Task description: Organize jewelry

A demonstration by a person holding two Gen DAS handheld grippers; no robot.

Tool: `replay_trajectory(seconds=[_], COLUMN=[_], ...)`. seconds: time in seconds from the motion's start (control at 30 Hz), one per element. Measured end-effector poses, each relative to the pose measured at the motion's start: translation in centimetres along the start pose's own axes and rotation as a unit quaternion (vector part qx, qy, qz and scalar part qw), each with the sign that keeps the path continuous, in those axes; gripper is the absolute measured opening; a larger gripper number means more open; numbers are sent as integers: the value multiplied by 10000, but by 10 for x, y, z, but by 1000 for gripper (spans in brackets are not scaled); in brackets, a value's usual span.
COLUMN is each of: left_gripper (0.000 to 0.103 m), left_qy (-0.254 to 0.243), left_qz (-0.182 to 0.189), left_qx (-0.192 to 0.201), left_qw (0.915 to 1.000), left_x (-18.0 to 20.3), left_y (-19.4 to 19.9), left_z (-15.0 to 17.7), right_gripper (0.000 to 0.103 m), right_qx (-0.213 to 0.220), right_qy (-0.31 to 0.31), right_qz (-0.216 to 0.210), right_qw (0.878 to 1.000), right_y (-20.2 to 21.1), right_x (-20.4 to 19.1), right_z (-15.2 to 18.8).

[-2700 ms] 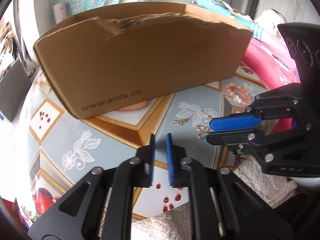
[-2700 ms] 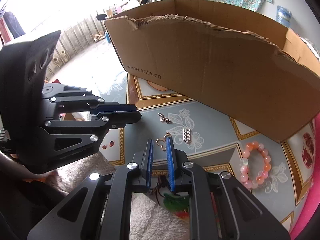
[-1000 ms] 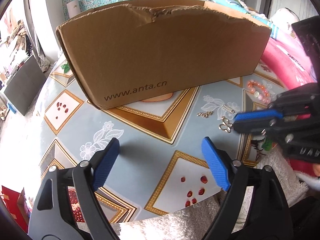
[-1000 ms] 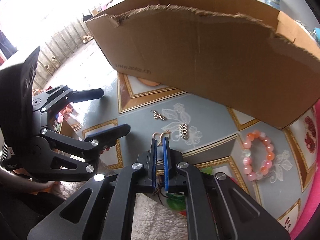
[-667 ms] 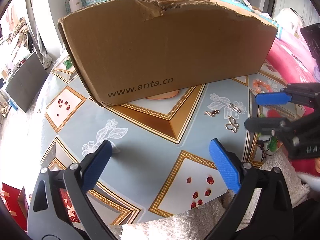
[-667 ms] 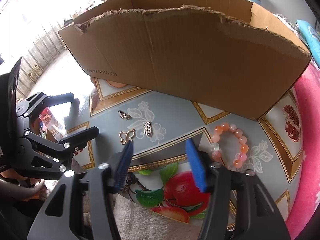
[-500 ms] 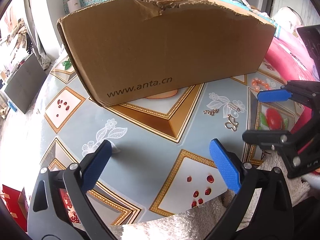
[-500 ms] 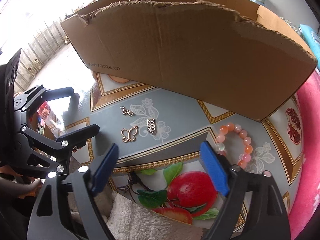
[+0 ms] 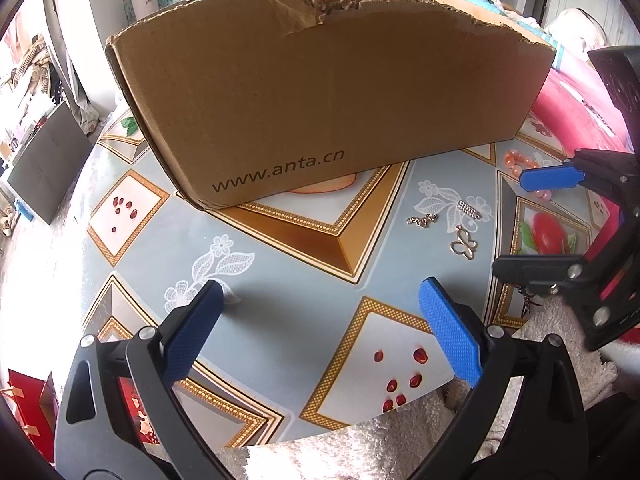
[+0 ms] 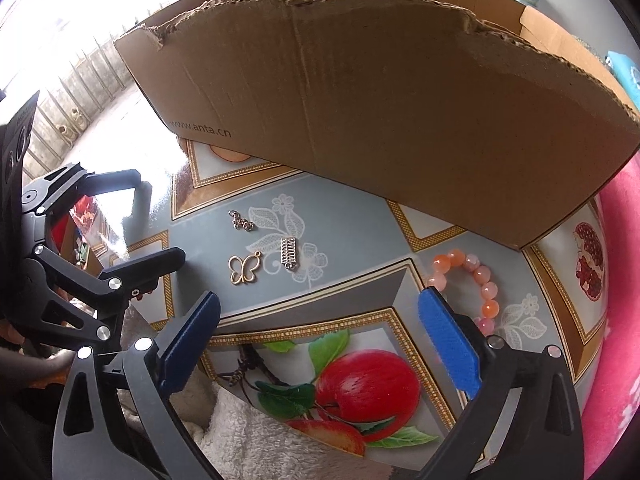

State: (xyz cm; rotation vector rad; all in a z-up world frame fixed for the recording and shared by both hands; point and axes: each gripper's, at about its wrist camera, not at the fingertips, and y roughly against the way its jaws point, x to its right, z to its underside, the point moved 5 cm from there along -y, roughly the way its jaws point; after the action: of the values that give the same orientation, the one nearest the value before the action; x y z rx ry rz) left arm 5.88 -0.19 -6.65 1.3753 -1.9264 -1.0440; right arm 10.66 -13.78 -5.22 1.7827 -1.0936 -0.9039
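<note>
- Left gripper: jaws wide, nothing btwn them; hangs over bare table near its front edge.
- Right gripper: jaws have just been opening, now wide, nothing btwn; over apple print at front edge.
- Cardboard box stands across table's back, printed side facing.
- Jewelry lies flat btwn box and front edge: butterfly pendant, silver bar charm just beside it, small chain piece nearer box.
- Bead bracelet toward table's right edge, partly behind right gripper's finger.
- White towel at front edge.
</note>
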Motion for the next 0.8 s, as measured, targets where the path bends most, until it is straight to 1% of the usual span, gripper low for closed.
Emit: replay_trajectory(seconds=[0.03,0.1,0.17,0.23,0.27,0.33,0.37,0.43,0.47,0.57,0.6,0.7,0.8], left_gripper=[95,95,95,95,95,95,95,95,95,95,95,96,96], left_qy=[7,15,14,-2,-18,-43,-53,-76,-88,-103,-103,-104,-105], left_qz=[-1,-14,-18,-4,6,22,29,45,53,64,62,53,46], left_qx=[-2,0,-1,6,10,10,6,-2,-6,-3,2,5,13], left_qw=[10000,10000,10000,10000,10000,10000,10000,10000,9999,9999,9999,9999,9999], left_x=[0,0,0,0,0,0,-1,-2,-2,-4,-5,-5,-5], left_y=[0,0,-1,-1,-1,-1,-1,-1,-1,-1,-1,-2,-2], left_z=[0,-1,-1,-1,-1,0,0,0,0,1,1,1,1], right_gripper=[97,96,96,91,89,74,70,58,55,48,44,41,38], right_qx=[-17,217,487,629,610,462,397,240,196,72,21,-93,-152], right_qy=[-73,126,609,1144,1445,1926,2087,2420,2539,2873,2963,3158,3196], right_qz=[-53,-16,-41,-284,-384,-446,-468,-541,-576,-755,-789,-821,-900], right_qw=[10000,9997,9969,9910,9869,9792,9761,9685,9653,9548,9518,9452,9432], right_y=[2,10,22,29,29,22,18,10,8,3,0,-3,-6], right_x=[2,2,-6,-20,-27,-34,-35,-38,-40,-45,-47,-53,-52], right_z=[-3,-10,-17,-19,-19,-18,-17,-16,-15,-19,-19,-20,-27])
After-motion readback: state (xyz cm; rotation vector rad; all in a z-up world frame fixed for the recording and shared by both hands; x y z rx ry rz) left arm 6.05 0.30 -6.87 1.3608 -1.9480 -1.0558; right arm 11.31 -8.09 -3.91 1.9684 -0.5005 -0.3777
